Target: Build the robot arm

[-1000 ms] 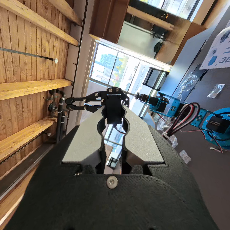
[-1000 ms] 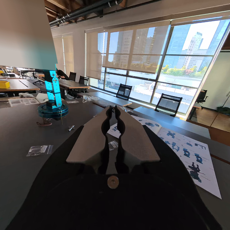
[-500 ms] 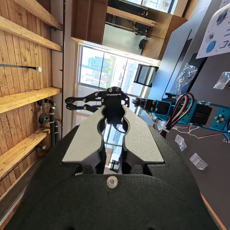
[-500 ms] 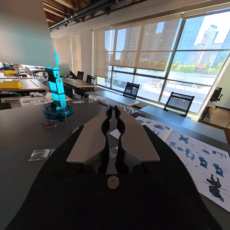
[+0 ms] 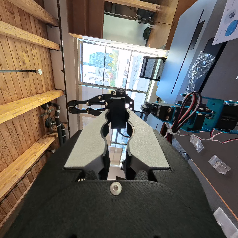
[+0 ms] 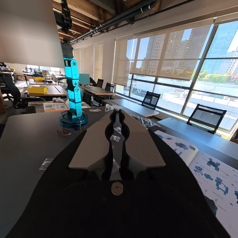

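**Left gripper clamps a black claw part beside the blue robot arm**

The left gripper [image 5: 117, 113] is closed on the black servo body of a small claw assembly [image 5: 116, 113], held in open air, its two claw tips [image 5: 72, 106] nearly touching. Just beside it lies the top of the blue robot arm [image 5: 193, 115], apart from the claw. The right gripper [image 6: 116, 112] is almost closed and holds nothing, above the dark table [image 6: 29, 135]. The arm's upper end is hidden by a blur patch. Small plastic bags [image 5: 219, 164] hold parts too small to tell.
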Demonstrator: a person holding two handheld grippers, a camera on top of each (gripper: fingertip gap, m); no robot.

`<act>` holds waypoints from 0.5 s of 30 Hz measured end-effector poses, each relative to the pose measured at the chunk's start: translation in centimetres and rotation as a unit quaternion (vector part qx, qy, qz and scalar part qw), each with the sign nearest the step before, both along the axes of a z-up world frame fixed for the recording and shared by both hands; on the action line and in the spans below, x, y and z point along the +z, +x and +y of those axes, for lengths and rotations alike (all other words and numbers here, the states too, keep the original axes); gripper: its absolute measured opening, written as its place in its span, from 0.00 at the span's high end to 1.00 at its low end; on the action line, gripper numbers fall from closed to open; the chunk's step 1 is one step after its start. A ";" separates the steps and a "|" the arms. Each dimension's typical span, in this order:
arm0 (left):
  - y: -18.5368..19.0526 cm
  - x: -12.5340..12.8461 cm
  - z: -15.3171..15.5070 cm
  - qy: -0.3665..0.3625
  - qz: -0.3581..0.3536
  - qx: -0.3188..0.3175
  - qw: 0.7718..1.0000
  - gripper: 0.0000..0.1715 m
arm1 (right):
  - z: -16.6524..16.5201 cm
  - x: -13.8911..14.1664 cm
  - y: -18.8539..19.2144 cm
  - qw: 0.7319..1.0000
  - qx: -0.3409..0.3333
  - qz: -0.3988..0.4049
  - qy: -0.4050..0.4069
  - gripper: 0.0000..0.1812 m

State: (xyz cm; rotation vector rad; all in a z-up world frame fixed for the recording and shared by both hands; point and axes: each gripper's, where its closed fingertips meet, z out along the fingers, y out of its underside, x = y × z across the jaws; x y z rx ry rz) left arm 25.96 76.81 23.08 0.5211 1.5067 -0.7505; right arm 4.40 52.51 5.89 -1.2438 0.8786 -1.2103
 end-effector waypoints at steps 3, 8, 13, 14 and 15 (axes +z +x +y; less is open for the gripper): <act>0.2 -0.3 0.0 0.006 -0.002 0.002 1.000 0.88 | 0.2 -0.4 0.1 1.000 0.002 0.001 0.003 0.98; -0.2 -0.4 0.0 0.009 -0.006 0.001 1.000 0.88 | 0.1 -1.0 0.1 1.000 0.000 0.005 0.015 0.99; 0.0 -0.6 0.1 0.009 0.011 0.014 1.000 0.88 | -0.1 -1.0 -0.3 1.000 -0.010 0.004 0.011 0.98; -0.1 -0.7 0.1 0.009 0.015 0.021 1.000 0.88 | -0.2 -1.0 -0.4 1.000 -0.012 0.004 0.010 0.99; -0.2 -0.8 0.2 0.009 0.018 0.029 0.999 0.88 | -0.3 -1.1 -0.4 1.000 -0.014 0.004 0.009 0.99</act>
